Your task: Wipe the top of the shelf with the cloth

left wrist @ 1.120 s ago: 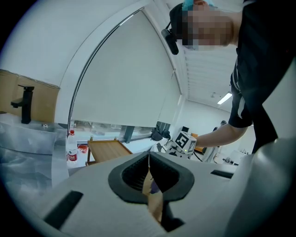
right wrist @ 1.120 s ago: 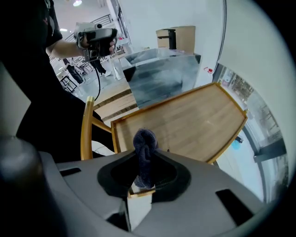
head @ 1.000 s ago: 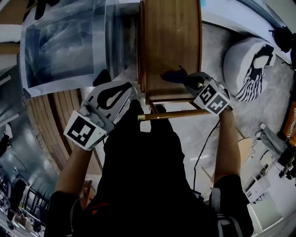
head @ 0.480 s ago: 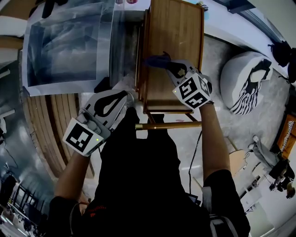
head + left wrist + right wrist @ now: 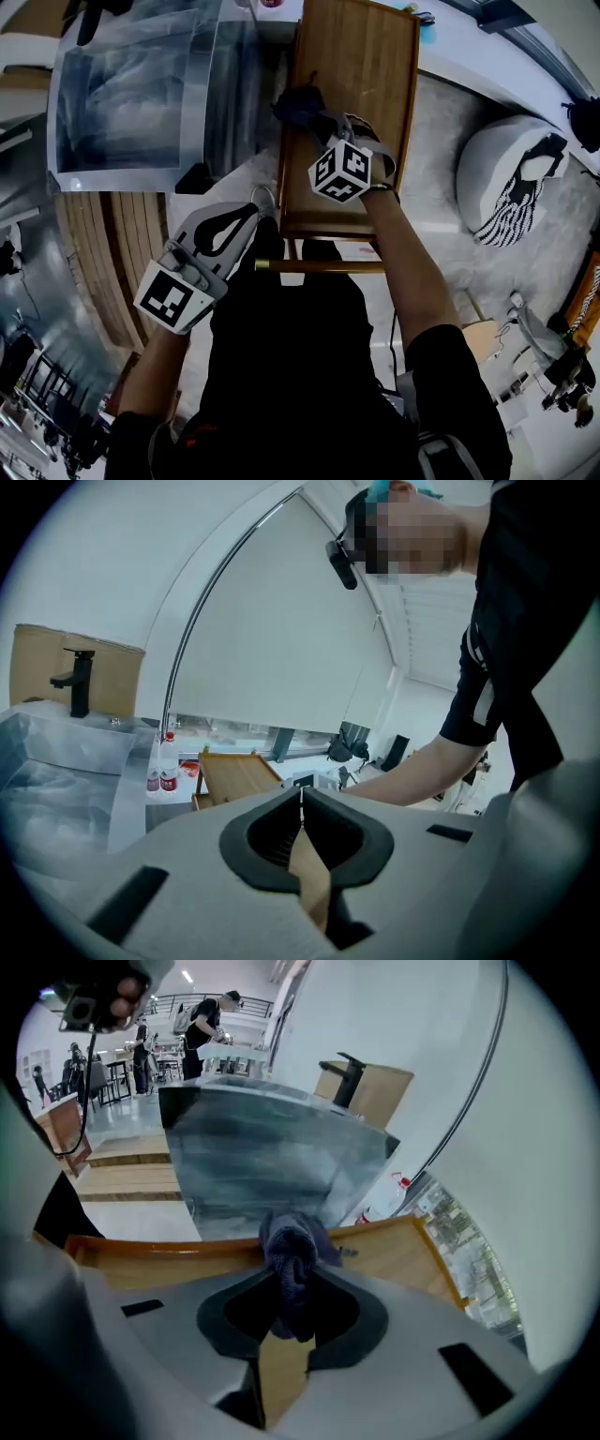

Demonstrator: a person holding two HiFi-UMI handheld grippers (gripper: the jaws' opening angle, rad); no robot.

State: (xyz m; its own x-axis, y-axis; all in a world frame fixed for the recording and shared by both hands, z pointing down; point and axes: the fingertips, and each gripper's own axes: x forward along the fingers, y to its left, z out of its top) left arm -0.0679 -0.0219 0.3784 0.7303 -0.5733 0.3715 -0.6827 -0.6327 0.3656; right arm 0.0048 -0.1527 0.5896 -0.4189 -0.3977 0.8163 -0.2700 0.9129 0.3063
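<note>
Right tool (image 5: 323, 124) is clamping cloth (image 5: 296, 103), pressing it on shelf (image 5: 370, 56) below to wipe; left tool (image 5: 255, 202), closed, is idling.

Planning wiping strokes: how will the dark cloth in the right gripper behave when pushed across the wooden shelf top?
Probably floppy: the cloth bunches in soft folds where the right gripper pinches it. Pushed, it would likely crumple or trail rather than hold shape. The shelf top looks smooth and flat, so it should glide without snagging.
</note>
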